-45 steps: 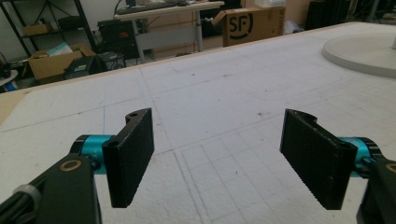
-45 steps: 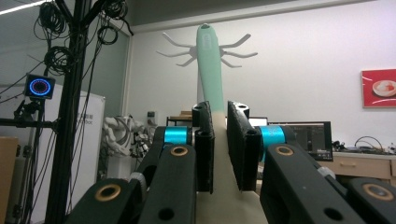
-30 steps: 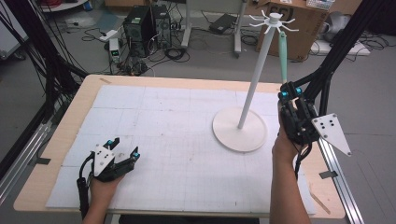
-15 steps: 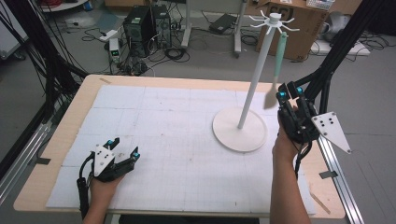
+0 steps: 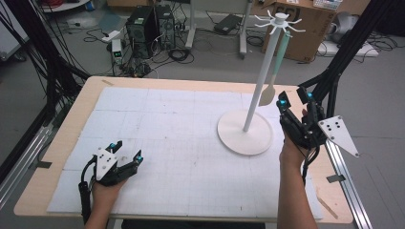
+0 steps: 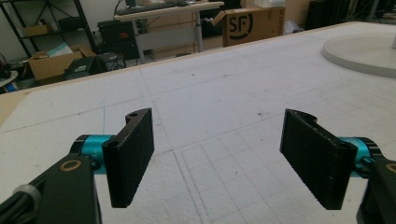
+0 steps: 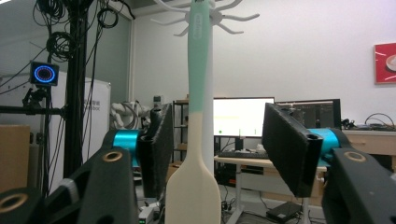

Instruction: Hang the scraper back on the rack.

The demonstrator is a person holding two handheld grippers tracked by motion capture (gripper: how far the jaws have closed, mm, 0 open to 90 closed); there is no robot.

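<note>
So nearest the person, the left hand-held gripper (image 5: 128, 160) rests low on the tabletop (image 5: 191, 133) with its jaws spread wide and nothing between them, well apart from the action. Over on the other side, the right hand-held gripper (image 5: 293, 98) is raised next to the white rack (image 5: 260, 81). Its jaws have just been opening, and the spatula (image 5: 274, 71) hangs just ahead of them and in line with the gap, not pinched by either pad. From the right gripper view the spatula (image 7: 198, 140) dangles straight down off one of the prongs at the top of the rack, mint handle up, cream blade at the bottom, level with the jaws.

My read is this is the let-go step after hanging it. To do it well I'd keep the jaws wide and back the right hand-held gripper straight away from the blade, no sideways drift, since a nudge could swing the spatula off its prong. The rack's round base (image 5: 246, 133) sits just to the left of that gripper, so avoid bumping the pole too.
</note>
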